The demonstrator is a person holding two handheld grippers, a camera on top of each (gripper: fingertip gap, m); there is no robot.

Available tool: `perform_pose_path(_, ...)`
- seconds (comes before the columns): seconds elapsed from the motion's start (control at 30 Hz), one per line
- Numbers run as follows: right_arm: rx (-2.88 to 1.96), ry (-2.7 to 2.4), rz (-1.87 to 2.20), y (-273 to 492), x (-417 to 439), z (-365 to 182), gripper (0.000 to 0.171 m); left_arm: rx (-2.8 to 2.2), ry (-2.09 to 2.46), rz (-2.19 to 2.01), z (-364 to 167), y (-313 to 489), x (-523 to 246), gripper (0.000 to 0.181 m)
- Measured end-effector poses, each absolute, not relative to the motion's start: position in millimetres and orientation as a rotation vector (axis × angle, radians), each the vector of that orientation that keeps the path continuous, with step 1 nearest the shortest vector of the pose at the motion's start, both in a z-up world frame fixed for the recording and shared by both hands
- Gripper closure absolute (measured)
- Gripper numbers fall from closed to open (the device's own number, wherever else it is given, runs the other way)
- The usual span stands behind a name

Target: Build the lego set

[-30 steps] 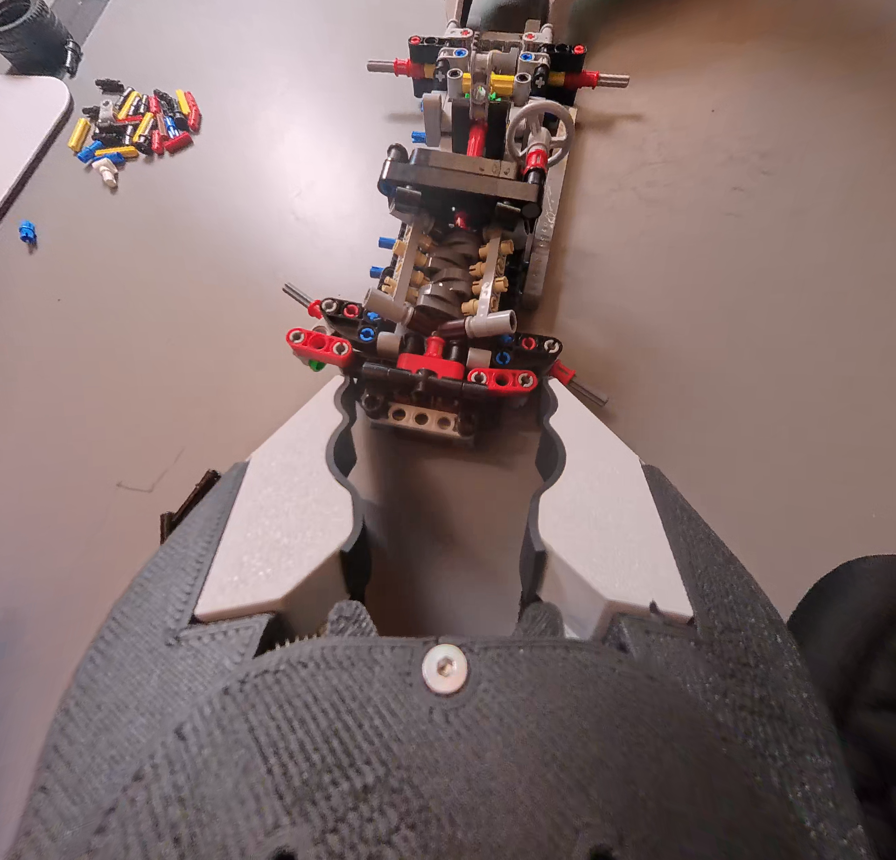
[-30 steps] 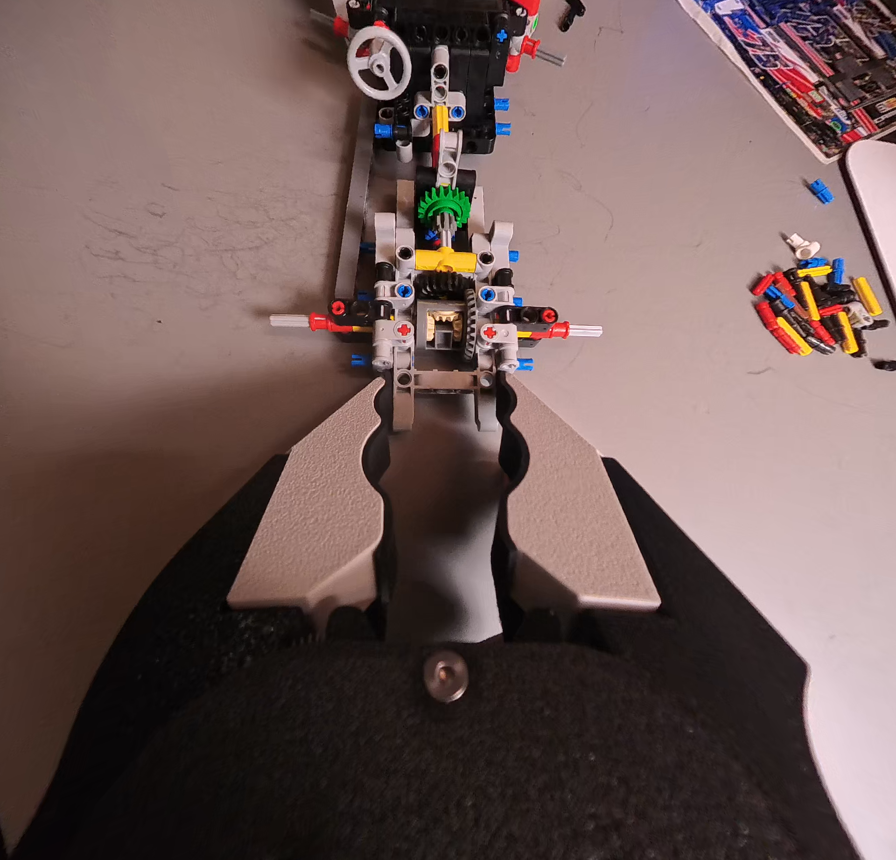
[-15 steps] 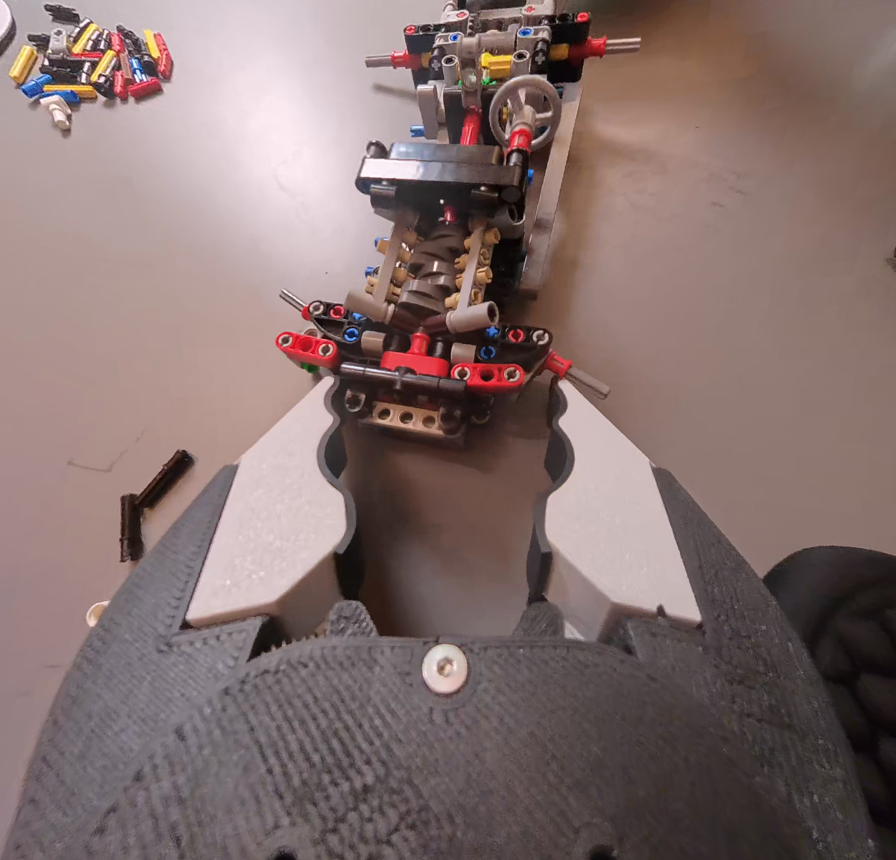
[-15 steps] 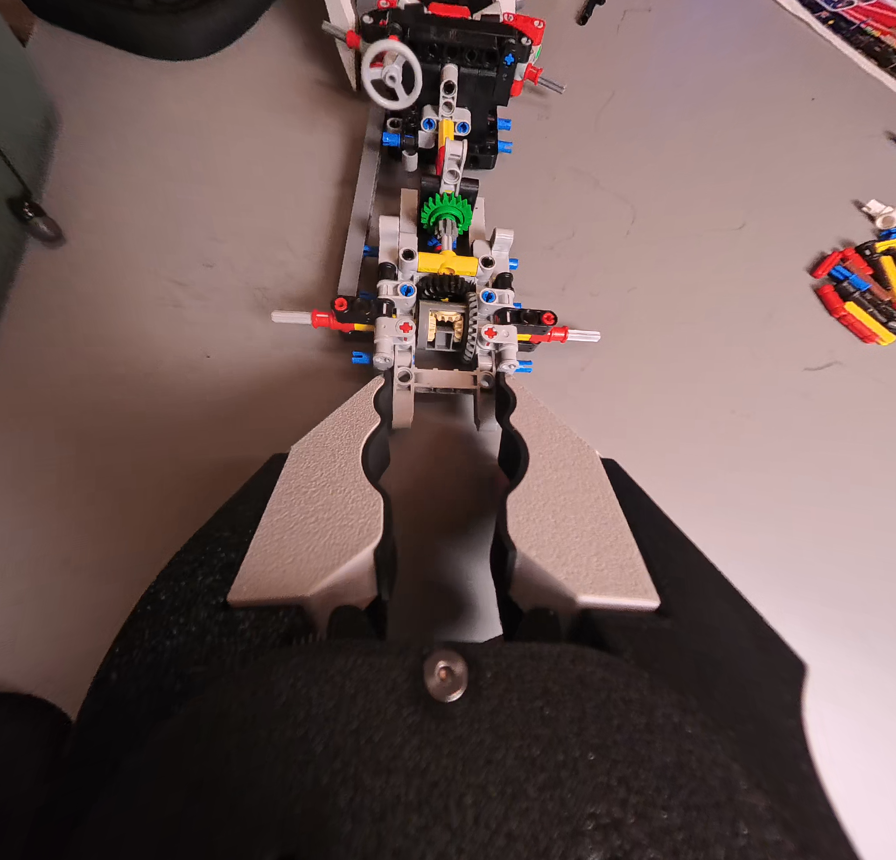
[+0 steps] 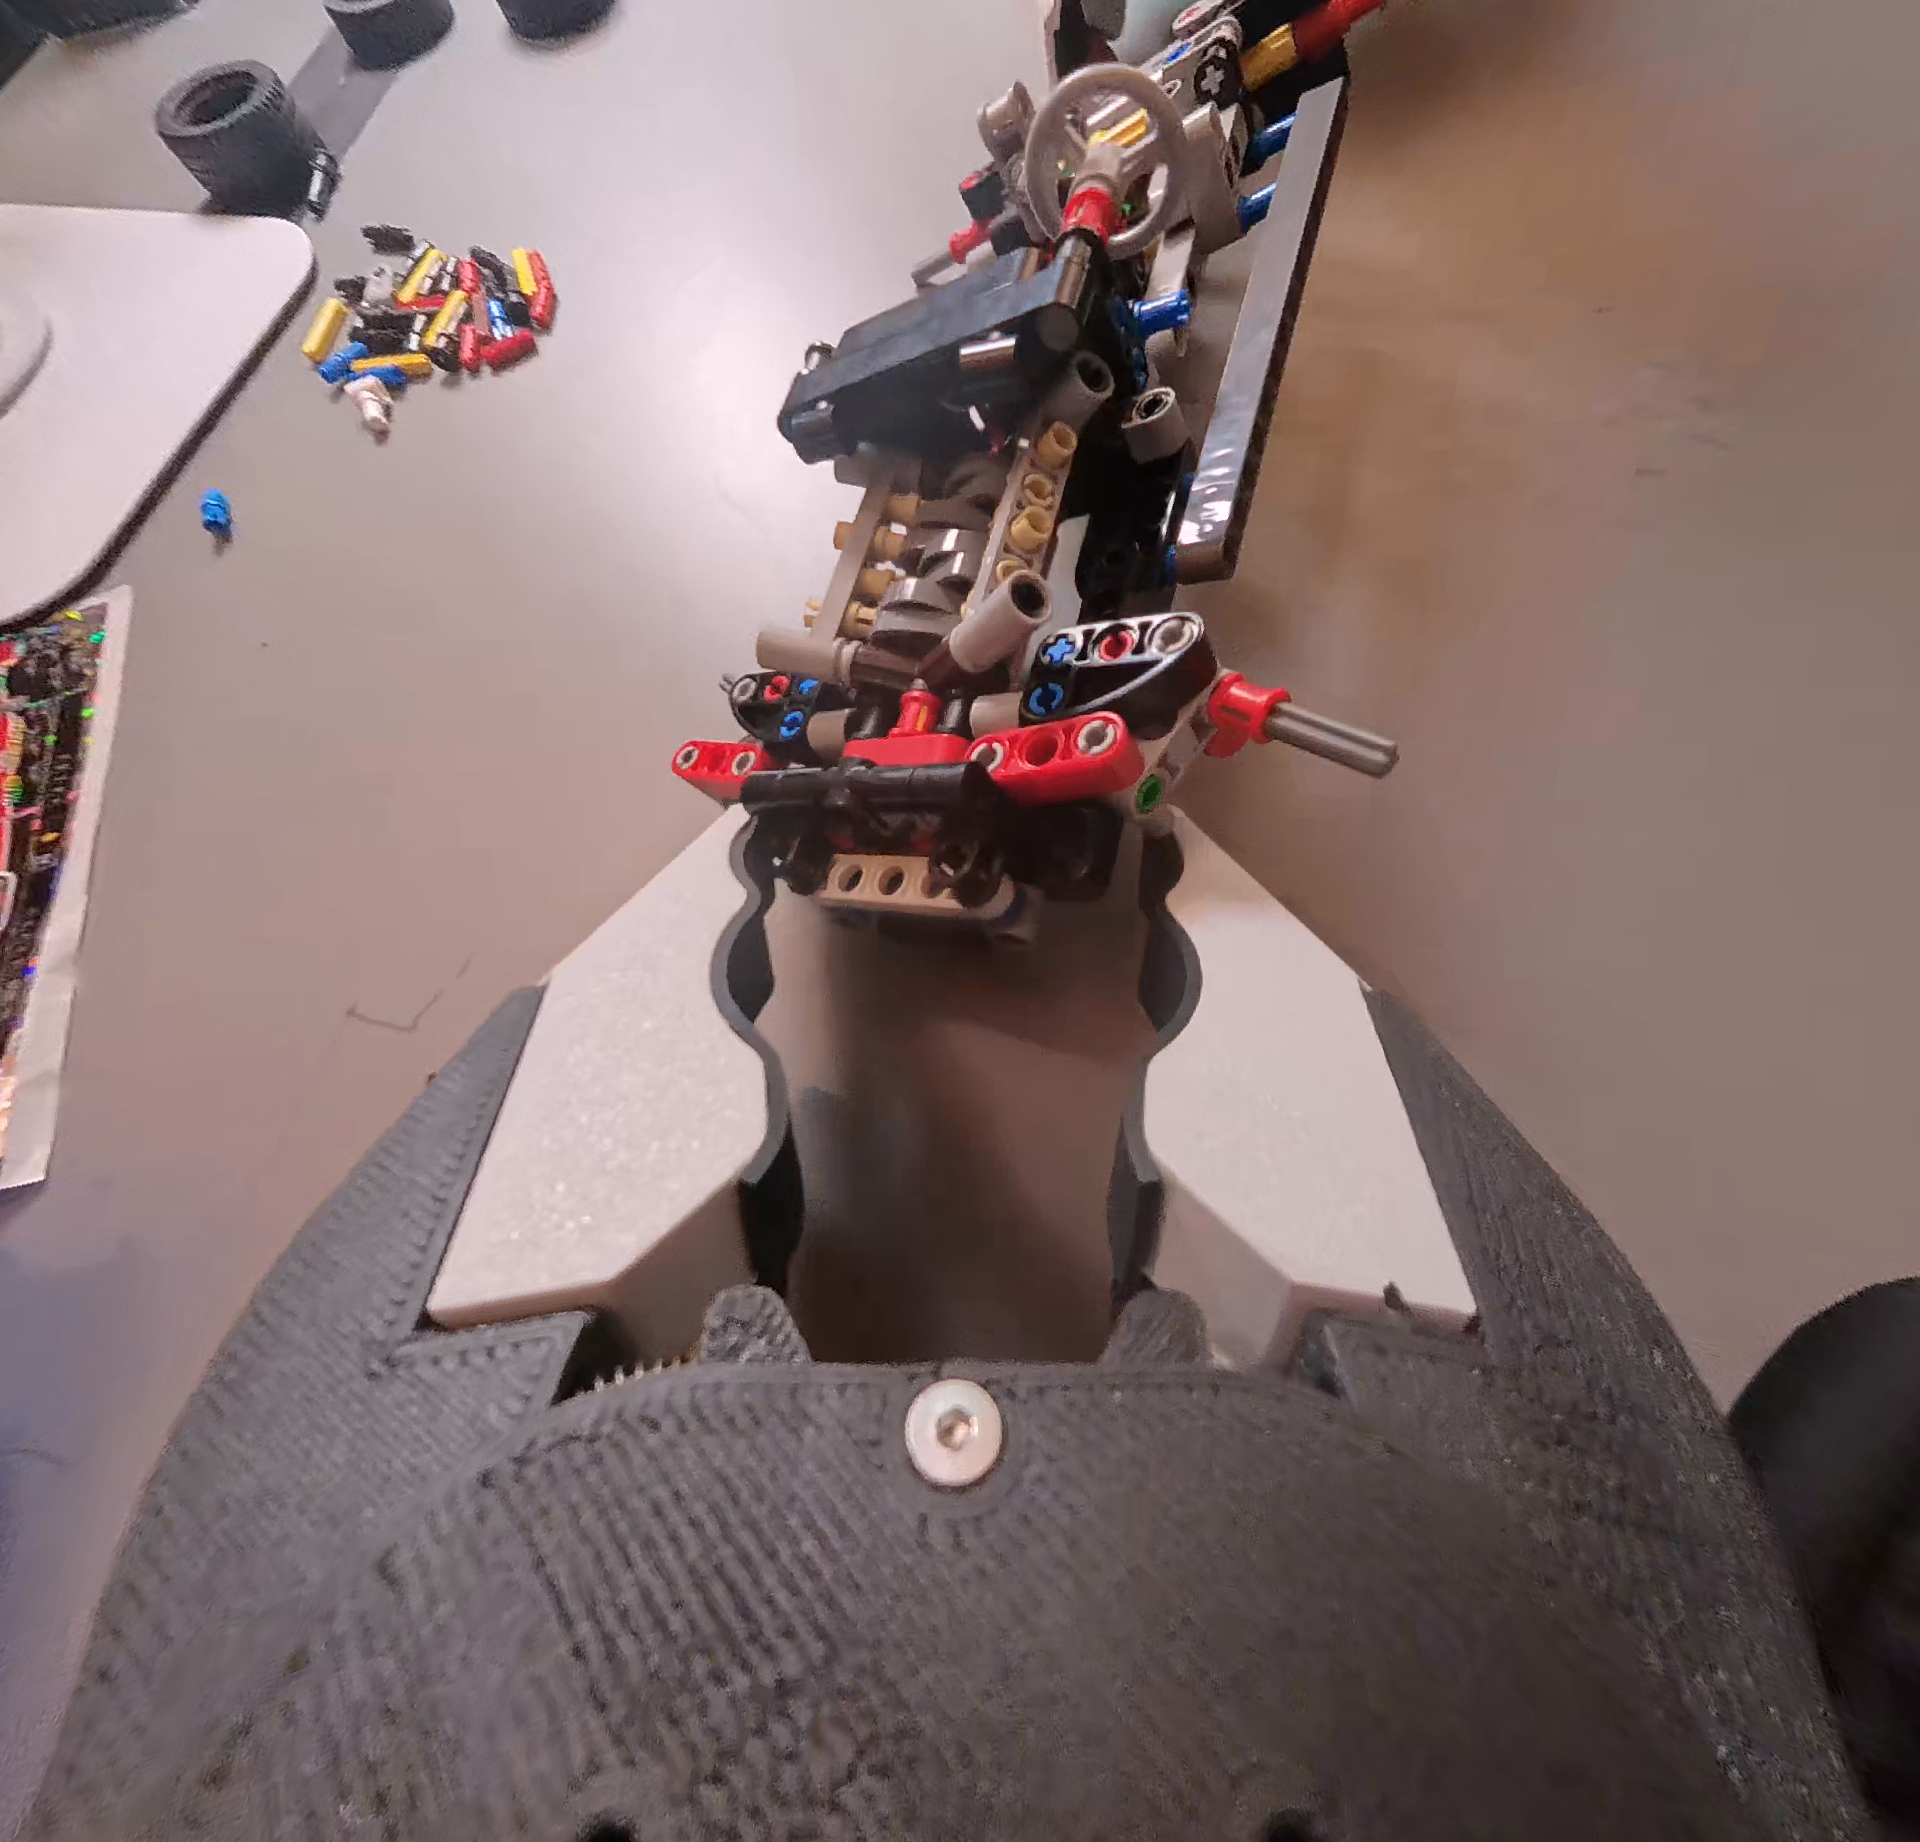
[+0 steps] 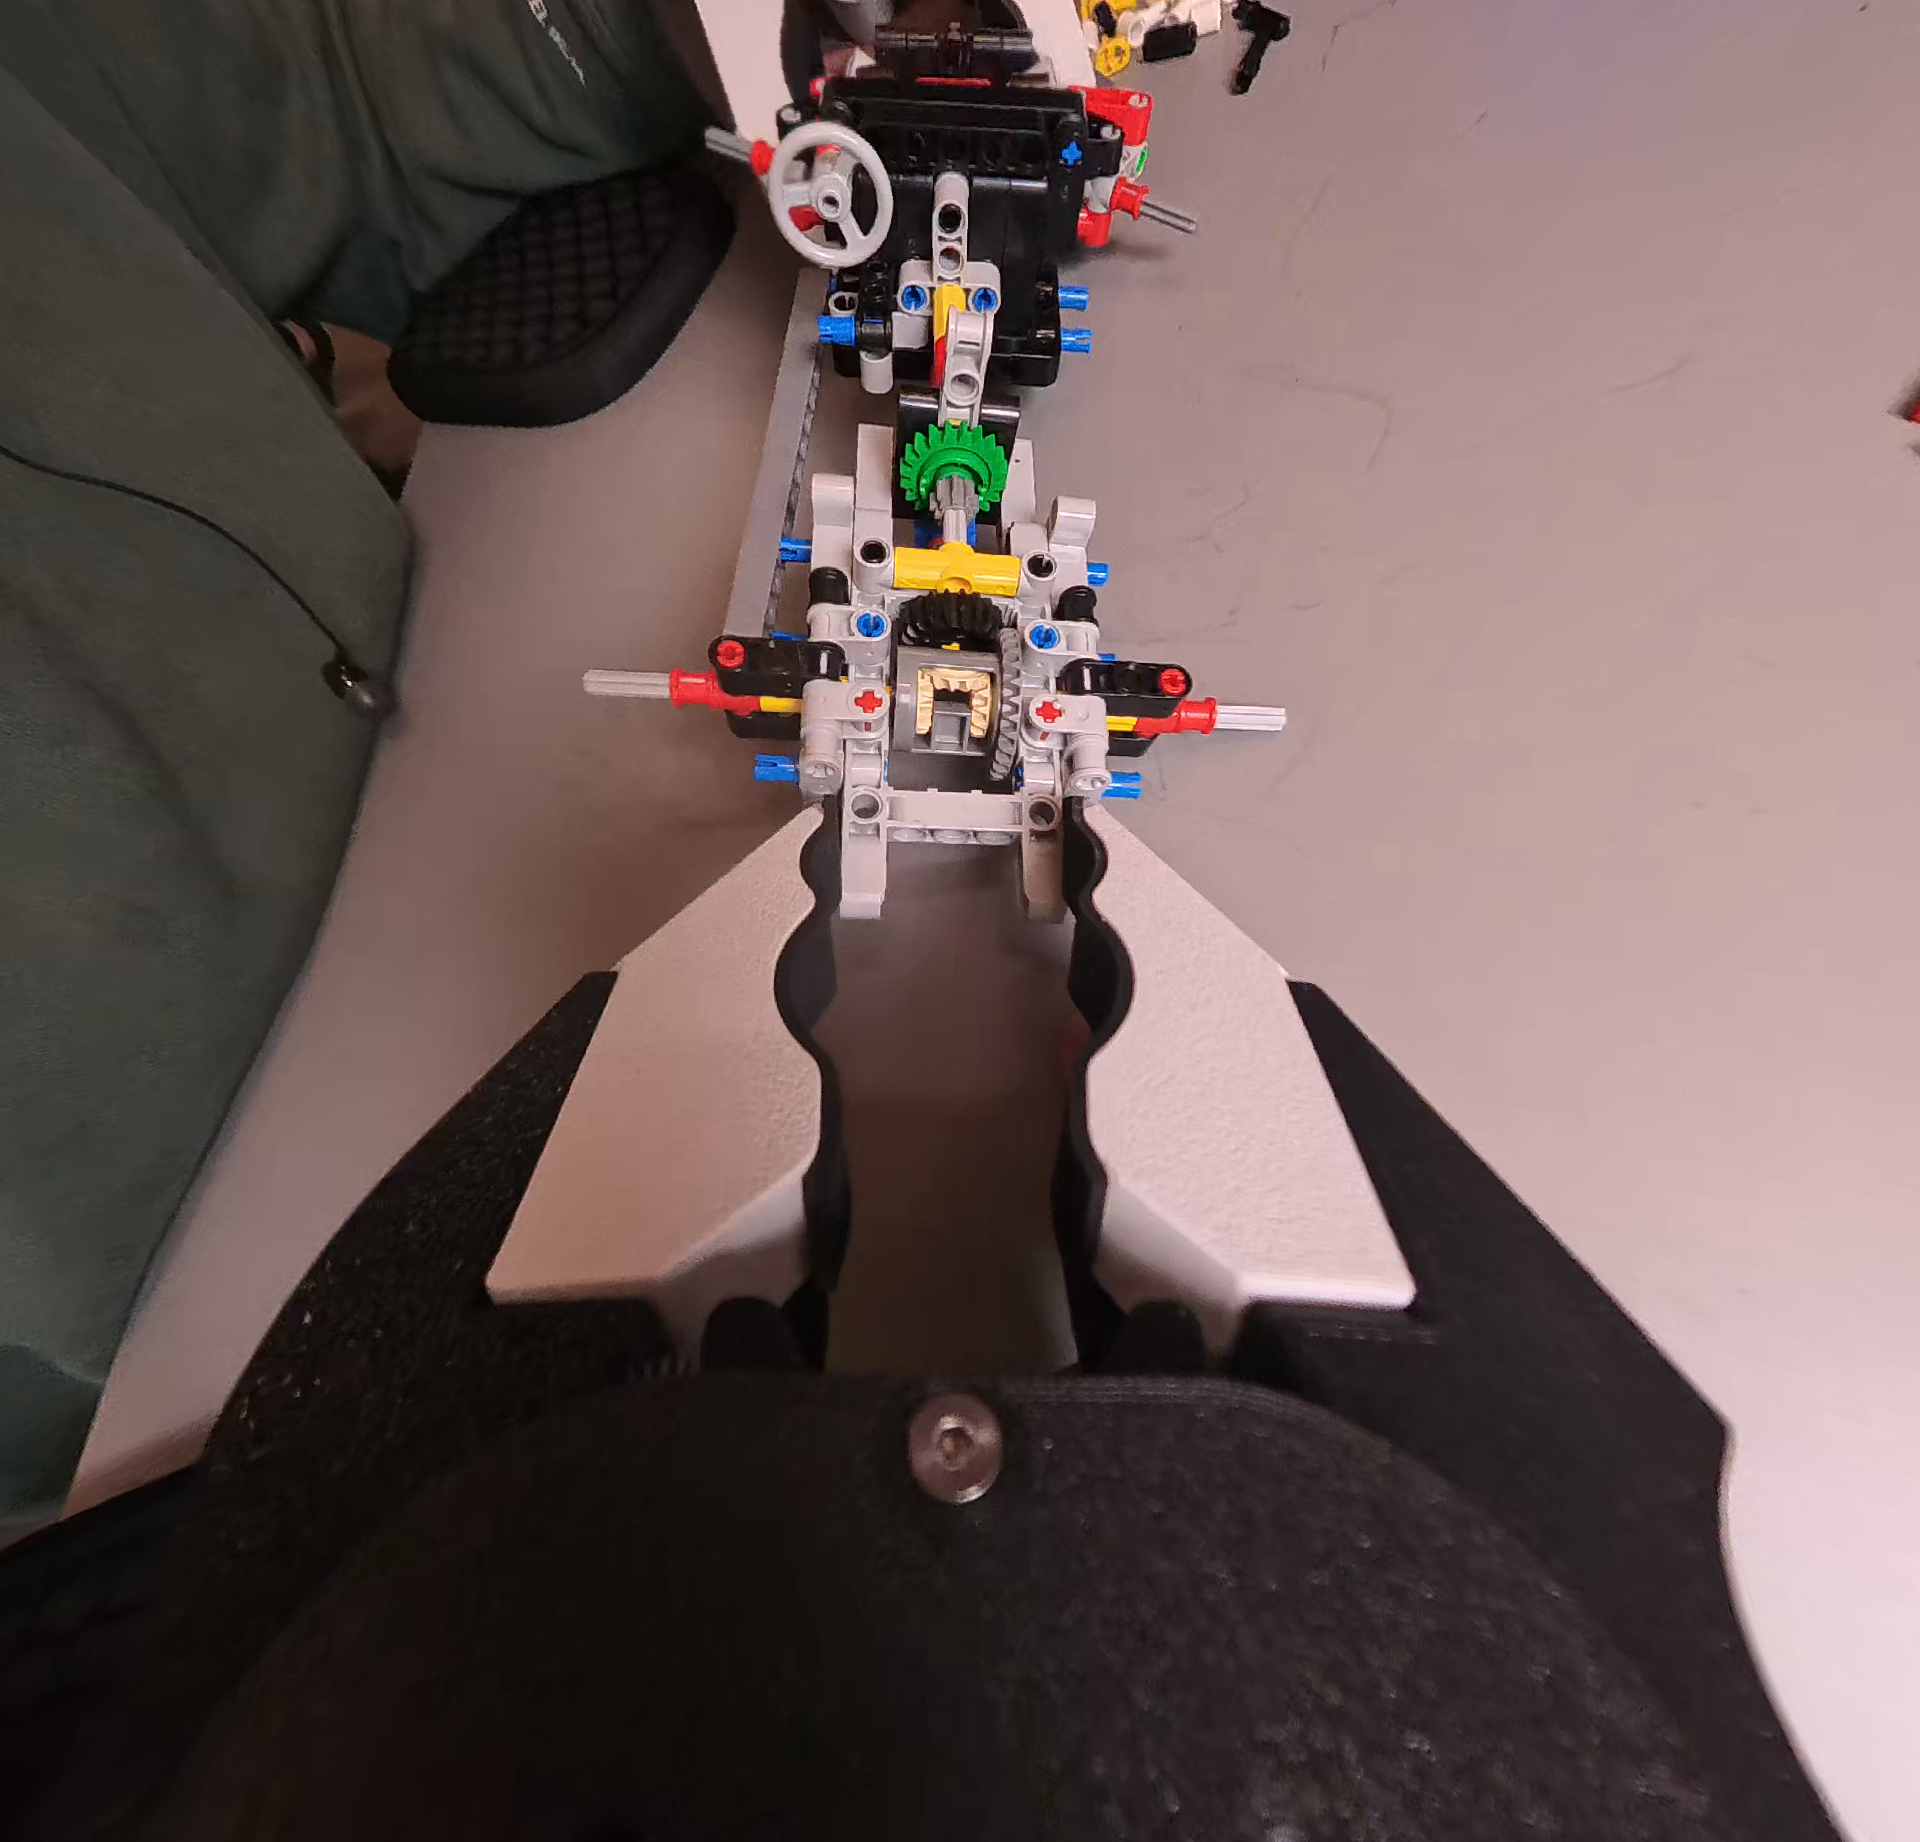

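Note:
A long Lego car chassis (image 5: 997, 504) with a grey steering wheel (image 5: 1107, 156) is held at both ends. My left gripper (image 5: 951, 878) is shut on its front end, just under the red beams (image 5: 1049, 753). My right gripper (image 6: 951, 857) is shut on the grey rear frame (image 6: 951, 816), behind the differential and the green gear (image 6: 951, 462). In the left wrist view the chassis is rolled to the right and held off the grey table (image 5: 520, 701). The left gripper's white finger (image 6: 748, 36) shows at the far end in the right wrist view.
A pile of small coloured pins (image 5: 426, 322), a single blue pin (image 5: 215, 512), black tyres (image 5: 239, 135), a white board (image 5: 125, 358) and a printed sheet (image 5: 42, 857) lie to the left. A person's green sleeve (image 6: 208, 442) and loose pieces (image 6: 1174, 16) show in the right wrist view. Some 20 cm of space lies between my two pairs of fingers.
Both grippers have swung and rolled the chassis: in the left wrist view it now leans right. The tyres, board and sheet have come into view, and the green sleeve now fills the right view's left side.

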State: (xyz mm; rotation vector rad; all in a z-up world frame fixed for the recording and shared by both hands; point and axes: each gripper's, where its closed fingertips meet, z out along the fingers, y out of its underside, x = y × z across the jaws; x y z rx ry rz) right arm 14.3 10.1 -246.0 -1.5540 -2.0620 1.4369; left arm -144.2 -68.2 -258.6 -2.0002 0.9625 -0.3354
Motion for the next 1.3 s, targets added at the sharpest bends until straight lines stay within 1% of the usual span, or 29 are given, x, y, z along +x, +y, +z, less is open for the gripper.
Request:
perform_pose_path(0.13, -1.604, -2.042, 1.491, 11.0, 13.5, -243.0, 0.131, -1.968, 0.945, -0.243, -256.1, -60.4, -150.1, 0.121)
perform_pose_path(0.23, -1.640, -2.018, 1.563, 10.3, 13.1, -238.2, 0.131, -1.939, 0.914, -0.205, -250.2, -55.6, -152.9, 0.122)
perform_pose_path(0.3, -1.679, -2.002, 1.642, 7.4, 13.5, -233.3, 0.131, -1.917, 0.901, -0.176, -245.3, -53.5, -156.3, 0.133)
perform_pose_path(0.63, -1.762, -1.950, 1.730, 3.7, 13.1, -226.8, 0.131, -1.907, 0.896, -0.171, -244.1, -53.0, -157.5, 0.135)
perform_pose_path(0.87, -1.801, -1.931, 1.736, 0.4, 11.9, -223.6, 0.131, -1.891, 0.909, -0.168, -245.4, -53.5, -156.9, 0.135)
perform_pose_path(1.0, -1.815, -1.903, 1.743, 0.2, 10.4, -222.0, 0.131, -1.877, 0.927, -0.172, -245.9, -54.8, -154.6, 0.130)
perform_pose_path(1.3, -1.802, -1.898, 1.728, 0.3, 11.5, -223.8, 0.131, -1.857, 0.918, -0.144, -244.7, -52.0, -154.9, 0.132)
